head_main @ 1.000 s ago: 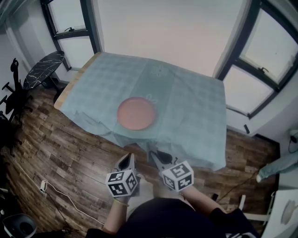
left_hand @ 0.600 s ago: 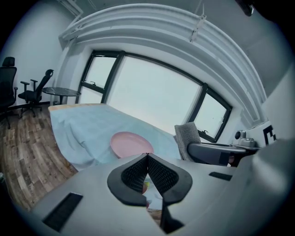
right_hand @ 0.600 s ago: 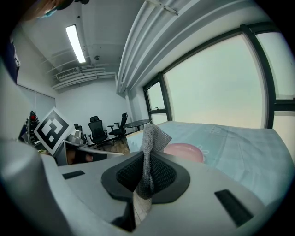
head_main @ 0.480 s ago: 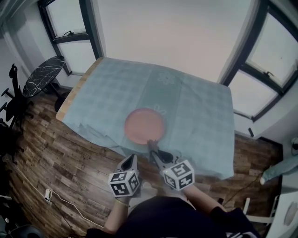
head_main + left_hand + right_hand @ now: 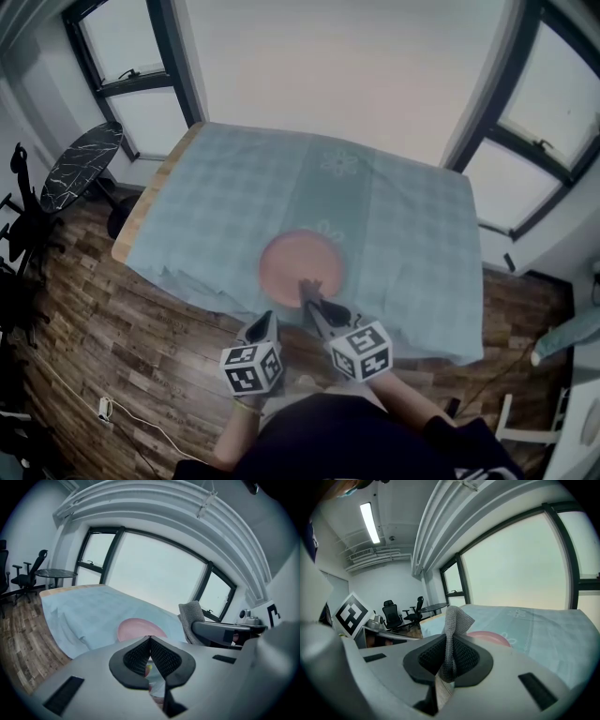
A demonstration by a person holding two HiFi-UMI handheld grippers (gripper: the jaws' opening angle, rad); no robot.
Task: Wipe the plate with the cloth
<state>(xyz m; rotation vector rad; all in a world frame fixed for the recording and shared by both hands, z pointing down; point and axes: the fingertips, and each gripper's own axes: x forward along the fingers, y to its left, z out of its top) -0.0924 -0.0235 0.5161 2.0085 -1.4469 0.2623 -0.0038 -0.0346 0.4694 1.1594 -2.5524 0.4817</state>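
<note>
Pinching grey cloth [image 5: 453,620] in right gripper [image 5: 308,292] jaws, at pink plate's [image 5: 302,261] lower edge mid-frame. With left gripper [image 5: 265,320] jaws pressed together, empty.

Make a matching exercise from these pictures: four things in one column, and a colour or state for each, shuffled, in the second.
Things:
1. plate
2. cloth
3. left gripper
4. tablecloth

Colours or states:
A. jaws shut, nothing between them
B. pink and round
C. grey, clamped in the jaws of the right gripper
D. pale blue check, spread under the plate

Pairs: 1-B, 2-C, 3-A, 4-D.
</note>
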